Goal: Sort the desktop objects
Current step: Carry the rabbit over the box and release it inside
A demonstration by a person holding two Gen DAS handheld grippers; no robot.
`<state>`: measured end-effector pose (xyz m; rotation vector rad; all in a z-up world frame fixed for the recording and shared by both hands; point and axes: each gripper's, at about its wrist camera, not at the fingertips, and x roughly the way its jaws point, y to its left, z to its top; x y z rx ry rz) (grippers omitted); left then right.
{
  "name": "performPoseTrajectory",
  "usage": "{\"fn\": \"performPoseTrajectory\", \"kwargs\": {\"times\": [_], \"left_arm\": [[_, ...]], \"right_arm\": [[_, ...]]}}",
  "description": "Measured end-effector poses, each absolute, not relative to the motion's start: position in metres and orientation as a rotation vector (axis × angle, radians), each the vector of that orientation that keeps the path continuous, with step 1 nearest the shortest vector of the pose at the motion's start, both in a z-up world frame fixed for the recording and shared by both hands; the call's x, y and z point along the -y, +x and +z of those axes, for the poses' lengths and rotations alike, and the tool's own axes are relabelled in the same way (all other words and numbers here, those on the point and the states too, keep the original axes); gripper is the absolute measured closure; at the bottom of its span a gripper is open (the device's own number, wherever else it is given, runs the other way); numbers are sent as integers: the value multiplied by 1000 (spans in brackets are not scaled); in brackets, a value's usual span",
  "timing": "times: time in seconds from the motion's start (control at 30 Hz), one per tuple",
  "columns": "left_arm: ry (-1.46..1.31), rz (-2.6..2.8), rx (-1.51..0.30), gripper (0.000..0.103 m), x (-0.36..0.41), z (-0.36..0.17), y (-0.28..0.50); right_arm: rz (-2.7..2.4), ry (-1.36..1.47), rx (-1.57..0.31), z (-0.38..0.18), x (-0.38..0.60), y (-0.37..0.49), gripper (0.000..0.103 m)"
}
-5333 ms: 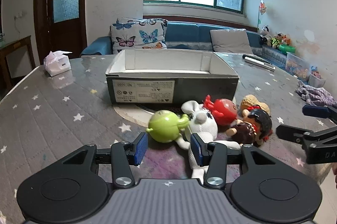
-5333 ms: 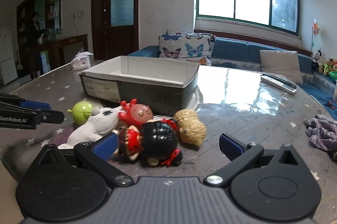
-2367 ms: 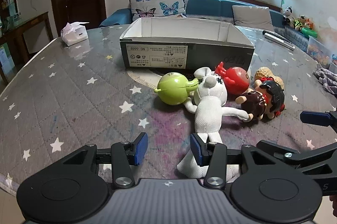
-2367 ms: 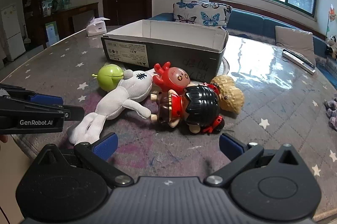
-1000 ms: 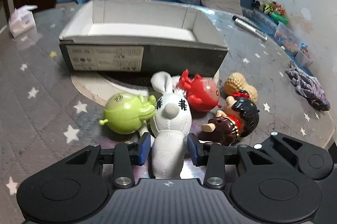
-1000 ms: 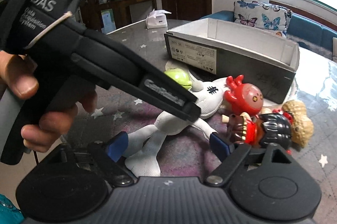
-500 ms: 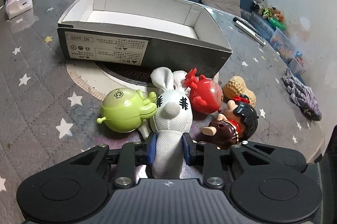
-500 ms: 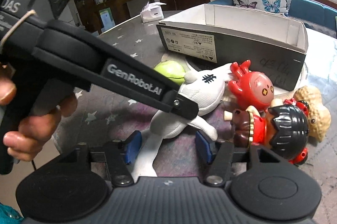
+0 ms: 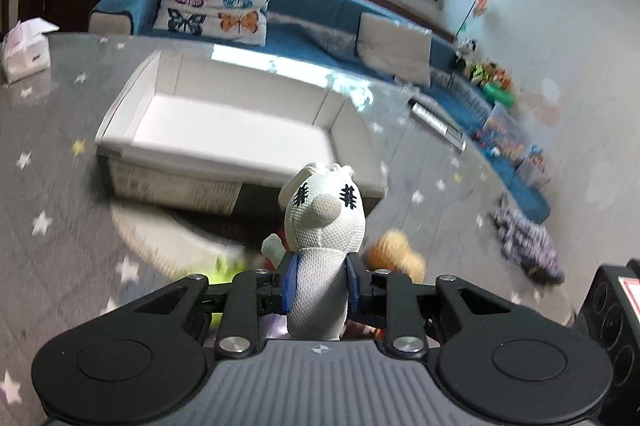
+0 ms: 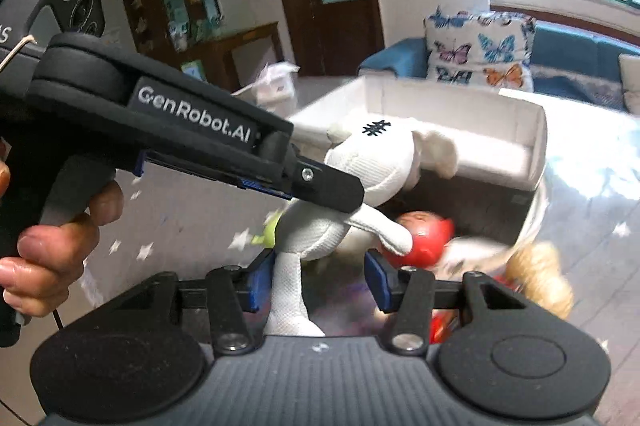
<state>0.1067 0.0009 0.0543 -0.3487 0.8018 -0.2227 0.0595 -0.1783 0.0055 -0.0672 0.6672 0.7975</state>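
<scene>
A: Two grippers on one toy. Biggest thing first: the open box (image 9: 240, 130) sits on the starred table (image 9: 52, 194), just beyond the toy pile.

B: And the white rabbit (image 9: 324, 226)?

A: Lifted above the table, near the box's front wall. The left gripper (image 9: 319, 286) is clamped tight on its body. The right gripper (image 10: 316, 282) is closing, one leg between its pads, which don't press it yet.

B: Risk?

A: Likely a soft leg slipping out, or two pulls stretching the toy. The dangling limbs could also snag the red figure (image 10: 424, 234) or peanut toy (image 9: 394, 254) below.
</scene>
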Motion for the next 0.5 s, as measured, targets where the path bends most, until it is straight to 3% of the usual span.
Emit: {"fn": "performPoseTrajectory", "kwargs": {"times": [0.5], "left_arm": [[-516,-220,-796,75,3,68,232]], "right_arm": [[654,-10,-657,19,196,172,54]]}}
